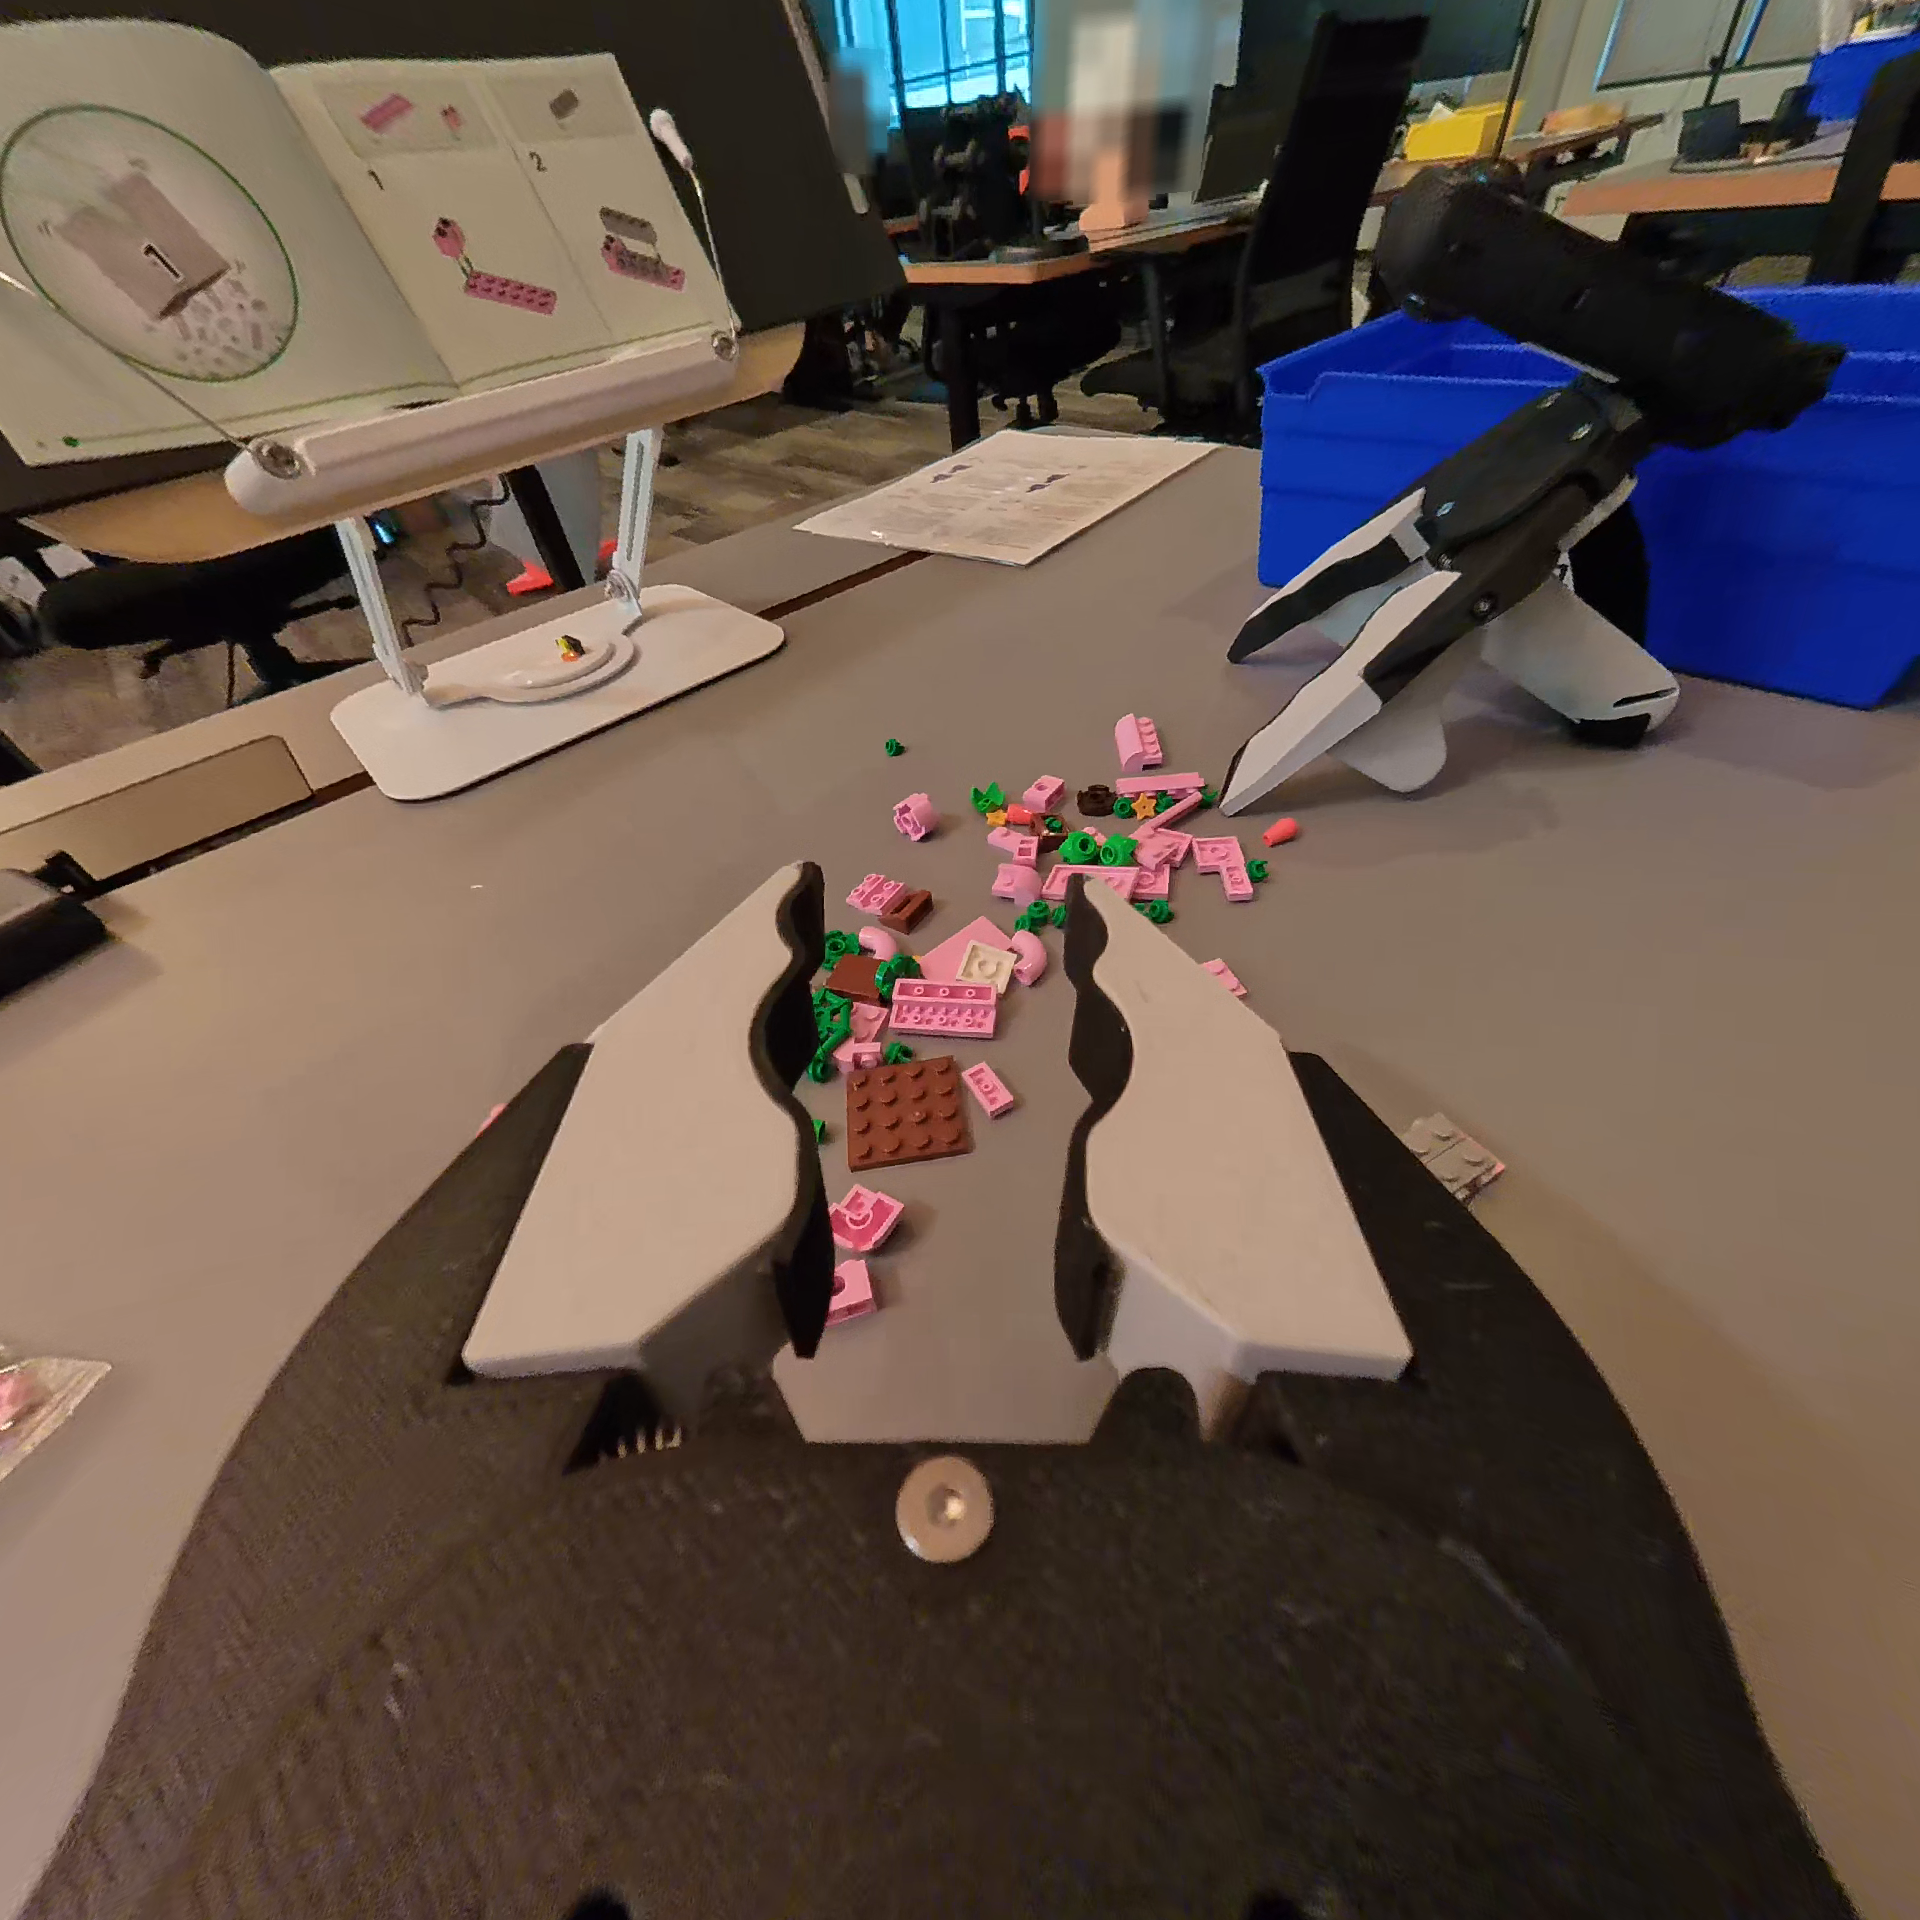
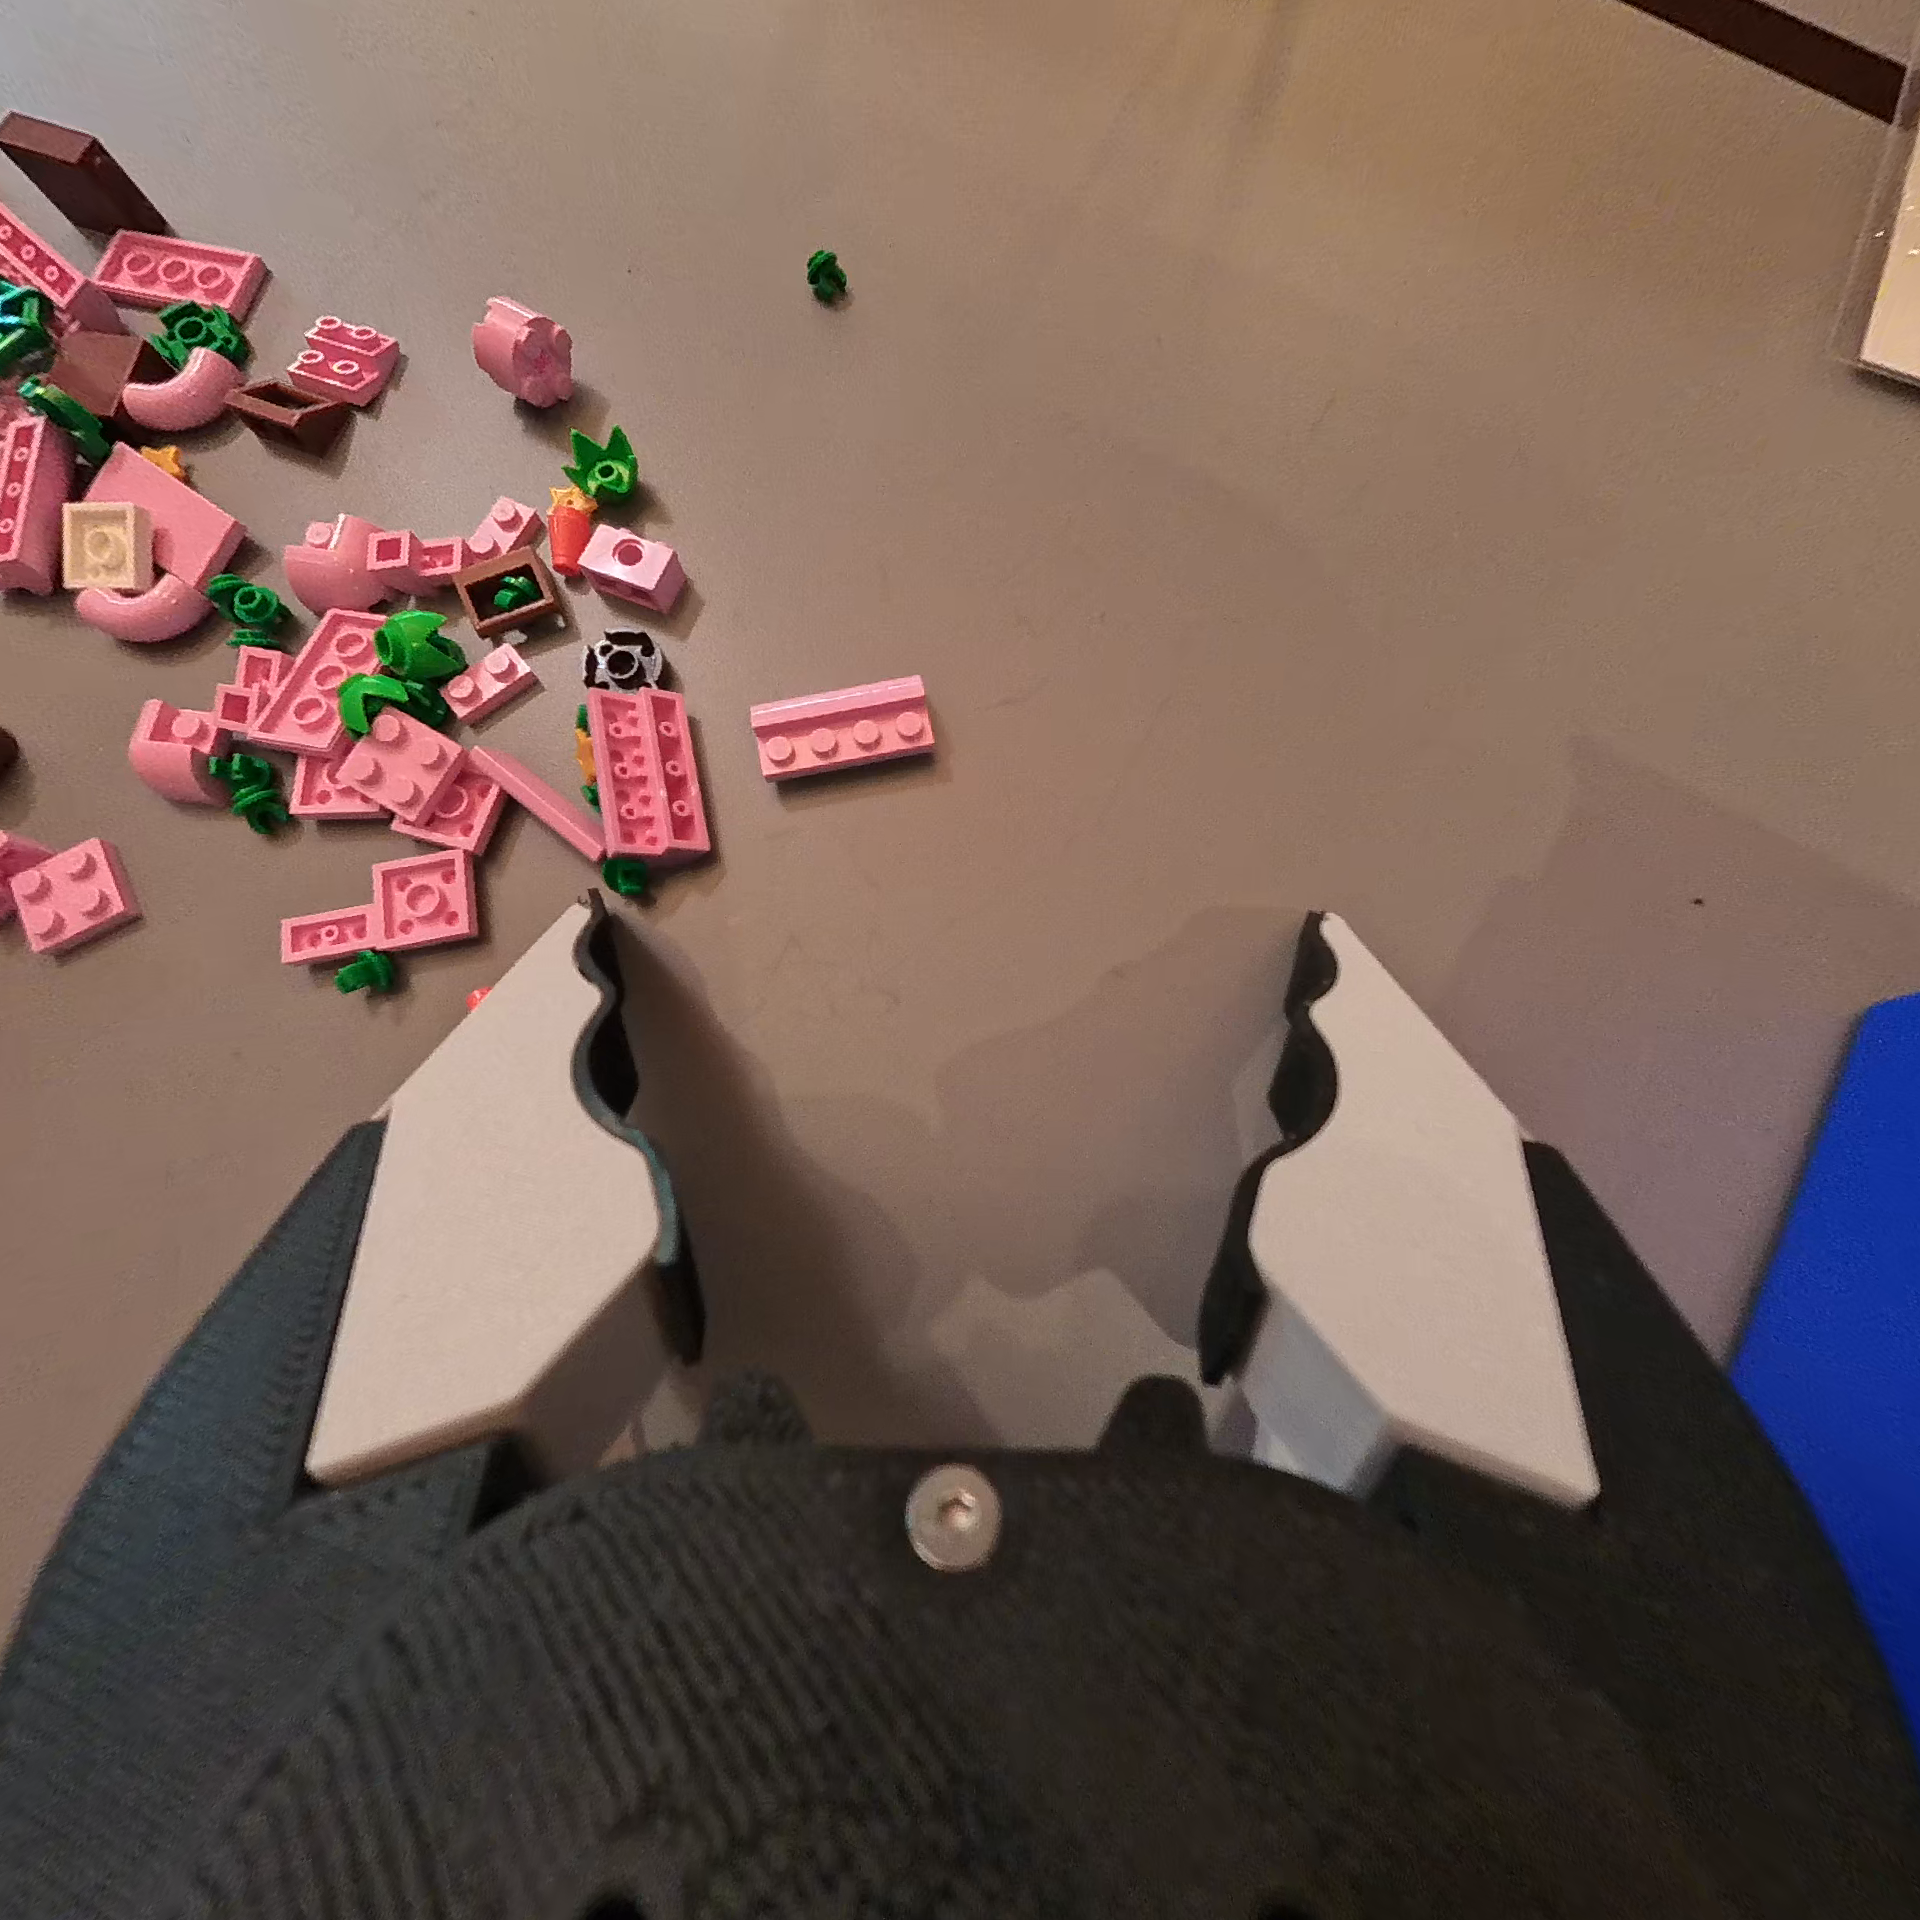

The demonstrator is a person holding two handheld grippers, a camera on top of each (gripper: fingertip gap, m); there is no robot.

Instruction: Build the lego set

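I am looking at the loose lego pieces spreading in a scatter on the grey table, just ahead of and partly between the left gripper fingers, and off to the left of the right gripper fingers. Both pairs of fingers are standing apart and holding nothing, the right pair spread wider. The long pink plate is lying flat and alone, studs up, its long axis running across my right fingers' line, just ahead of the left fingertip; the doubled pink piece beside it is pointing along that line instead. I am judging the risk to be the crowding: closing on a plate in the heap could drag neighbours or flick the tiny green bits away, and a flat plate could slip. Beyond the left fingers the instruction booklet is sitting open on its stand; a blue bin is sitting beyond the right gripper.
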